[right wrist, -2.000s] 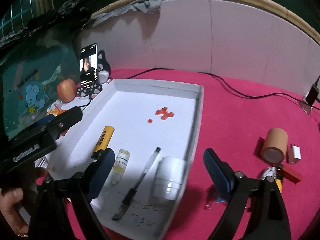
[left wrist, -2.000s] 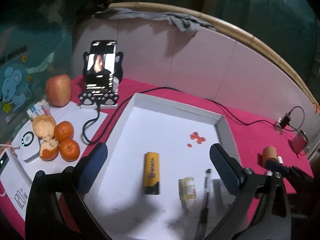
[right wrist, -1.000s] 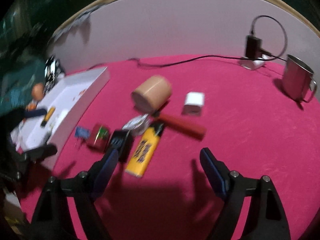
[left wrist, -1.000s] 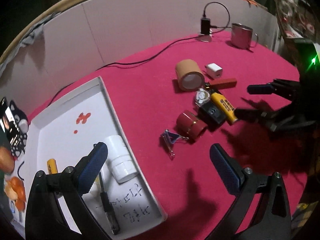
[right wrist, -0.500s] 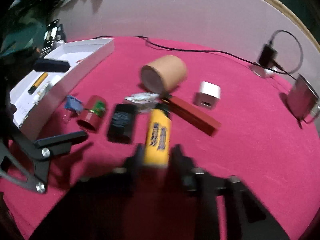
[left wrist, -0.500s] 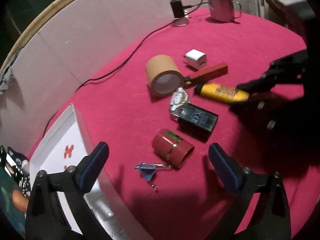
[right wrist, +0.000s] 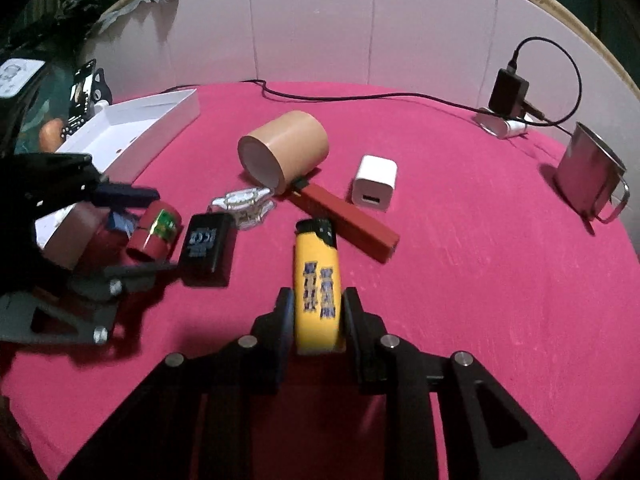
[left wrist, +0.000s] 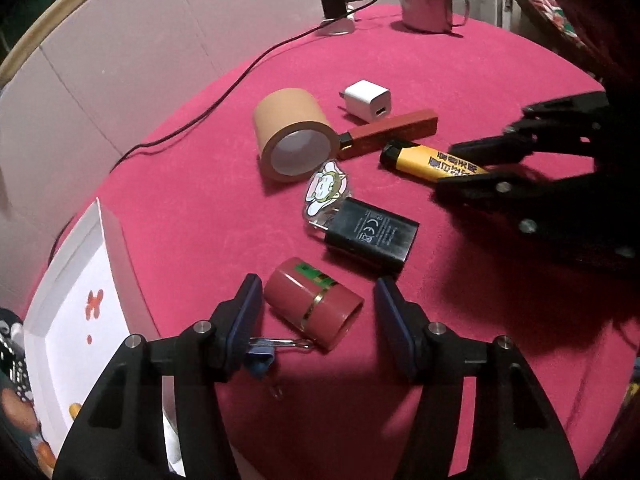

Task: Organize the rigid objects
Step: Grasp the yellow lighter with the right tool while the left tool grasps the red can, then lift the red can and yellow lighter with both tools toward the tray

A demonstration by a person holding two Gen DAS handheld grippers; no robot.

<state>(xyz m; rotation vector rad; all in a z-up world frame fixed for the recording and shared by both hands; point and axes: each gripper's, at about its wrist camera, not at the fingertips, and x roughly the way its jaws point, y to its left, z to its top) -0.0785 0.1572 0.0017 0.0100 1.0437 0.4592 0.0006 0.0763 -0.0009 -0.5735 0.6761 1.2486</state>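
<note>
Since a second ago, the right tongs [right wrist: 316,316] have clenched on the yellow lighter [right wrist: 317,280]; the left tongs [left wrist: 318,312] are closing around the red canister [left wrist: 314,304], not yet gripping. Both pickups are underway.

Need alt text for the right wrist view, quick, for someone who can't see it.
The right claw grips a yellow lighter on a pink tabletop. Beyond it lie a red stick, white charger cube and tape roll; at left, the left claw closes around a red canister.
</note>
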